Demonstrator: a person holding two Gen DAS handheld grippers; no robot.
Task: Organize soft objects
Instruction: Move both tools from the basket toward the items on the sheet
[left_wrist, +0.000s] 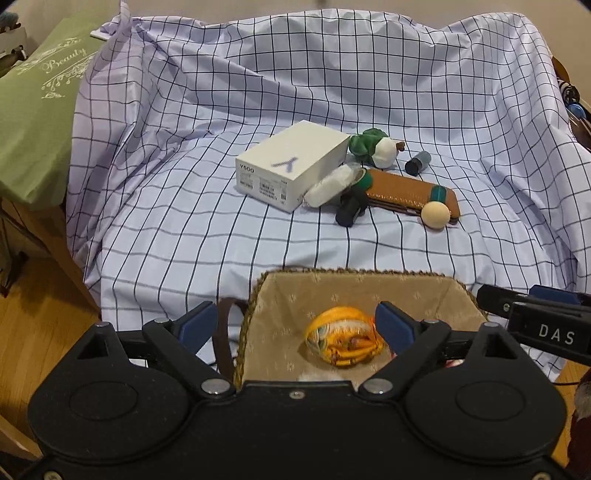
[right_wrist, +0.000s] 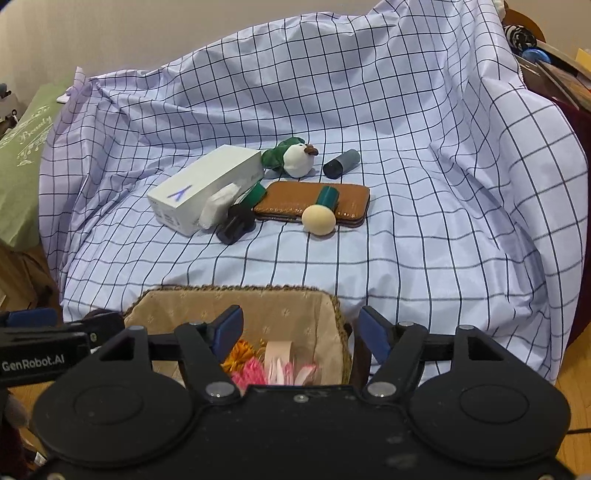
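Beyond the basket rim (left_wrist: 354, 274), bare checked cloth (left_wrist: 192, 236) before the box (left_wrist: 291, 164).

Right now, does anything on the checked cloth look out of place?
Yes: a white plush roll leans tilted against the white box, and a beige ball rests against the brown case.

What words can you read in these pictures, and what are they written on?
"Beauty": green cloth, in curly white script.
"Y500": white box, by a big blue "Y".
"DAS": right gripper's arm, text cut off.
"GenRobot.AI": left gripper's arm.
White box's small label print: too small to read.
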